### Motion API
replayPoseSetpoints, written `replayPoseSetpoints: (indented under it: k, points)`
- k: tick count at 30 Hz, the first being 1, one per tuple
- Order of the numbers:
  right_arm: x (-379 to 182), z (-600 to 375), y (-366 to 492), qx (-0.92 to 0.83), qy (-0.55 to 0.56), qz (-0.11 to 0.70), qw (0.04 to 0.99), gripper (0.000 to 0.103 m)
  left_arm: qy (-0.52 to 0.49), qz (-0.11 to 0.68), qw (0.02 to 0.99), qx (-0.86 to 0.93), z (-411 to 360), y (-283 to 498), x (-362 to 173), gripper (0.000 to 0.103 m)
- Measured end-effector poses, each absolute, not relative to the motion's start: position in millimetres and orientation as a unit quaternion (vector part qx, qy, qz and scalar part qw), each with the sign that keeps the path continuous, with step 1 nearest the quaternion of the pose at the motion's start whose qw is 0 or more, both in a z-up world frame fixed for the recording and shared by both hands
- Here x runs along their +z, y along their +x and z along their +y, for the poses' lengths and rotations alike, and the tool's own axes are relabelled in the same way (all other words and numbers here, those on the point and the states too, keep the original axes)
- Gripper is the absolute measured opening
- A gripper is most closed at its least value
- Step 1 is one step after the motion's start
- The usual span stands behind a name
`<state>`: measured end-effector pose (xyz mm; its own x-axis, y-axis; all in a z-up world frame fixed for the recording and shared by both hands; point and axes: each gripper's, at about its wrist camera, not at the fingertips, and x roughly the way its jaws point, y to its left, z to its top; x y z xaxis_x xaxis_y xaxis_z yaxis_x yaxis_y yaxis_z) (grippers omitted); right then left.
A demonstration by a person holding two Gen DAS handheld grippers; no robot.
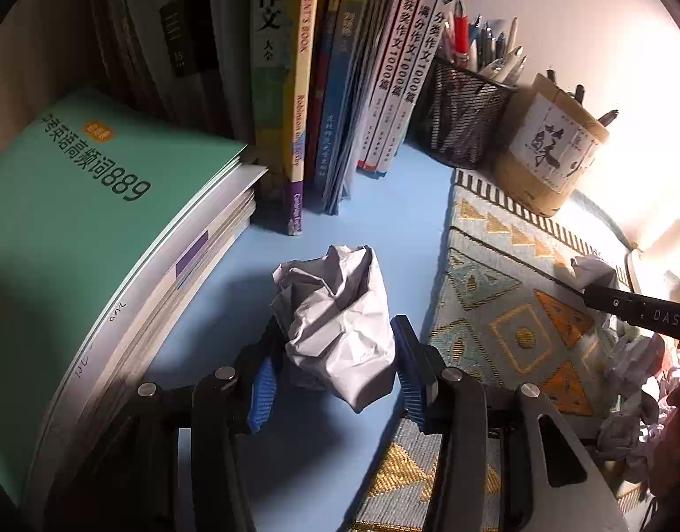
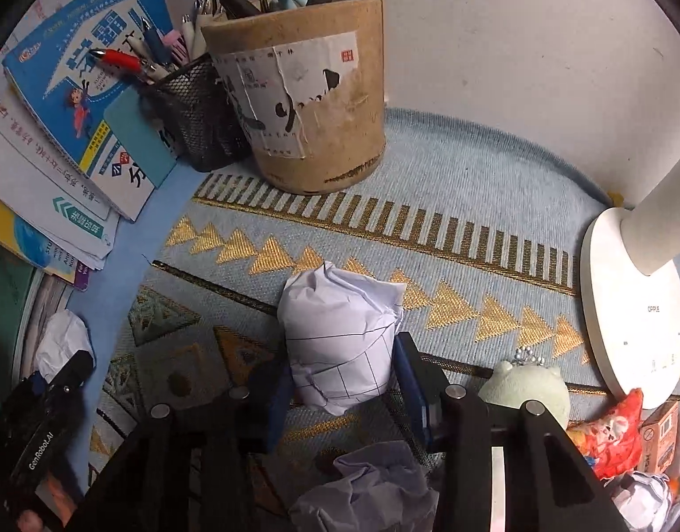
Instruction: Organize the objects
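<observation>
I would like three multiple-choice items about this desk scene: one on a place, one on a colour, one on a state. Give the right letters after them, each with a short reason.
1. Where does the brown cardboard tube pen holder stand?
A. on the stack of books
B. on the patterned woven mat, beside the black mesh pen cup
C. on the round white lamp base

2. What colour is the cover of the top book on the flat stack?
A. green
B. red
C. black

3. What is between the jaws of the left gripper?
A. nothing
B. a pen
C. a crumpled grey-white paper ball

Answers:
1 B: its base sits on the mat's striped edge, next to the mesh cup.
2 A: the left wrist view shows a green cover.
3 C: the paper ball sits between the blue pads.
</observation>
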<state>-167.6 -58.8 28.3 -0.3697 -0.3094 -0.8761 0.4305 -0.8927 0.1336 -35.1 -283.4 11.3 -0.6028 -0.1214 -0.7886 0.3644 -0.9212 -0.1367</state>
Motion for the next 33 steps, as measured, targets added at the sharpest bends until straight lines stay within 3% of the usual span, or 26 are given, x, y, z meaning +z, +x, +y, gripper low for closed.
replayPoseSetpoints:
  k: [7, 16, 25, 33]
  points:
    - [82, 7, -124, -0.854, 0.454, 0.002, 0.253, 0.043, 0.367, 0.129, 0.089, -0.917, -249, 3, 64, 0.041]
    - [139, 131, -43, -0.908, 0.364, -0.029, 0.205, 0.043, 0.320, 0.110, -0.042, -0.940, -144, 48, 122, 0.041]
    - [119, 281, -29, -0.922, 0.368, -0.082, 0.093, 0.043, 0.326, 0.061, -0.169, -0.928, -9, 34, 132, 0.041]
    - [110, 362, -59, -0.920, 0.372, -0.123, 0.020, 0.044, 0.347, 0.062, -0.220, -0.909, 82, -21, 130, 0.041]
